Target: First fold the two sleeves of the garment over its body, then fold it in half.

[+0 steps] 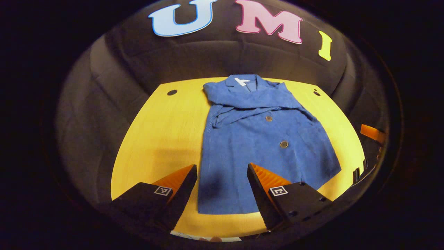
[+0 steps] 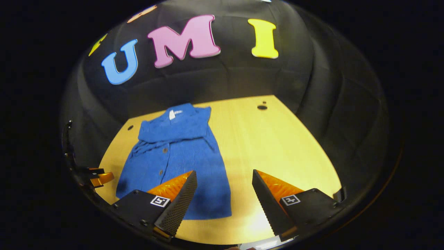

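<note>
A blue buttoned garment (image 1: 263, 139) lies flat on the yellow table (image 1: 163, 128), collar at the far end, both sleeves folded across its chest. My left gripper (image 1: 222, 170) hangs open above the hem's left corner, nothing between its fingers. In the right gripper view the garment (image 2: 180, 156) lies left of centre, and my right gripper (image 2: 223, 175) stands open above its near right hem corner and the bare table (image 2: 277, 146). The other gripper (image 2: 97, 177) shows at that view's left edge, and at the right edge of the left gripper view (image 1: 371, 133).
Black cloth walls close in the table on the far side and both flanks. Small dark holes (image 1: 172, 92) (image 2: 262, 107) mark the table's far corners. Bare tabletop lies on both sides of the garment.
</note>
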### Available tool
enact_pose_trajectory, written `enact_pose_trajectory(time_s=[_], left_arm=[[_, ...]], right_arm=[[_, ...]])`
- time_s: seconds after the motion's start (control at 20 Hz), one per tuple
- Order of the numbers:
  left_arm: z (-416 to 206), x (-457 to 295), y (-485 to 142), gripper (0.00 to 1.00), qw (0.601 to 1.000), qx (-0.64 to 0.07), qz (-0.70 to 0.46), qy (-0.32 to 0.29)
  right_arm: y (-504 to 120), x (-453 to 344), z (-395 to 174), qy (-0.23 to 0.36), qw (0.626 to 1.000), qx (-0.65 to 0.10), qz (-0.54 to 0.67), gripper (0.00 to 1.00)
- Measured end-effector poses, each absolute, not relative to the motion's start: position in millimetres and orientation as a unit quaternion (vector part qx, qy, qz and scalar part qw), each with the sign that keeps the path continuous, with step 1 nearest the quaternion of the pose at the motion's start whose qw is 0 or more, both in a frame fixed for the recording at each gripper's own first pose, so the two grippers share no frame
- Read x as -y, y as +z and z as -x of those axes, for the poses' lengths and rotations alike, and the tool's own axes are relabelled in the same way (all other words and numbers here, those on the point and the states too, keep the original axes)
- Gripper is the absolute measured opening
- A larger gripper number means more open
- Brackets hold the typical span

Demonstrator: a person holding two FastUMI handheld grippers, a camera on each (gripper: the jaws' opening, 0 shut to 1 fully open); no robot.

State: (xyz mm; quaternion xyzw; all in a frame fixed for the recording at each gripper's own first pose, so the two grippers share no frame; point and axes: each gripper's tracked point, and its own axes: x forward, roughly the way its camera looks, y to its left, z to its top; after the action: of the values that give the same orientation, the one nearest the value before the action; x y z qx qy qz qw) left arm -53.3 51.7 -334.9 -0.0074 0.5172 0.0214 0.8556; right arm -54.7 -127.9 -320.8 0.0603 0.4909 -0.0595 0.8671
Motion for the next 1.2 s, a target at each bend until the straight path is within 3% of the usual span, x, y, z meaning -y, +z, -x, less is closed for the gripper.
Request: enact_pose_trajectory(time_s=[0.1, 0.15, 0.3, 0.35, 0.5, 0.55, 0.8, 0.85, 0.9, 0.95, 1.05, 1.15, 1.2], left_arm=[[85, -62, -352, 0.84, 0.838, -0.545, 0.013, 0.032], [96, -65, -360, 0.85, 0.830, -0.556, 0.011, 0.034], [117, -66, -381, 0.82, 0.811, -0.584, 0.007, 0.029], [120, -64, -386, 0.85, 0.806, -0.591, 0.008, 0.028], [129, -57, -410, 0.82, 0.789, -0.615, -0.006, 0.015], [124, -57, -402, 0.85, 0.797, -0.604, -0.012, 0.007], [117, -56, -410, 0.84, 0.800, -0.598, 0.038, 0.028], [118, -56, -414, 0.83, 0.798, -0.600, 0.038, 0.034], [118, -56, -413, 0.82, 0.799, -0.600, 0.035, 0.032], [115, -52, -413, 0.82, 0.804, -0.593, 0.033, 0.022], [110, -44, -412, 0.67, 0.818, -0.574, 0.023, 0.000], [107, -37, -412, 0.39, 0.828, -0.561, 0.024, -0.013], [107, -33, -413, 0.25, 0.831, -0.556, 0.028, -0.016]], right_arm=[[-356, 122, 98, -0.074, 0.831, -0.548, -0.063, 0.95], [-368, 119, 106, -0.083, 0.821, -0.561, -0.060, 1.00], [-392, 127, 119, -0.100, 0.806, -0.582, -0.039, 1.00], [-400, 128, 122, -0.100, 0.802, -0.589, -0.033, 0.96], [-417, 129, 118, -0.105, 0.799, -0.592, -0.021, 1.00], [-424, 129, 119, -0.103, 0.794, -0.599, -0.020, 1.00], [-440, 113, 126, -0.072, 0.778, -0.624, -0.021, 0.97], [-438, 112, 125, -0.074, 0.781, -0.620, -0.025, 0.84], [-438, 109, 125, -0.073, 0.777, -0.625, -0.030, 0.86], [-439, 105, 124, -0.068, 0.776, -0.626, -0.039, 0.73], [-439, 103, 125, -0.070, 0.766, -0.637, -0.045, 0.31], [-439, 102, 126, -0.062, 0.754, -0.652, -0.034, 0.22], [-442, 99, 120, -0.049, 0.757, -0.650, -0.040, 0.28]])
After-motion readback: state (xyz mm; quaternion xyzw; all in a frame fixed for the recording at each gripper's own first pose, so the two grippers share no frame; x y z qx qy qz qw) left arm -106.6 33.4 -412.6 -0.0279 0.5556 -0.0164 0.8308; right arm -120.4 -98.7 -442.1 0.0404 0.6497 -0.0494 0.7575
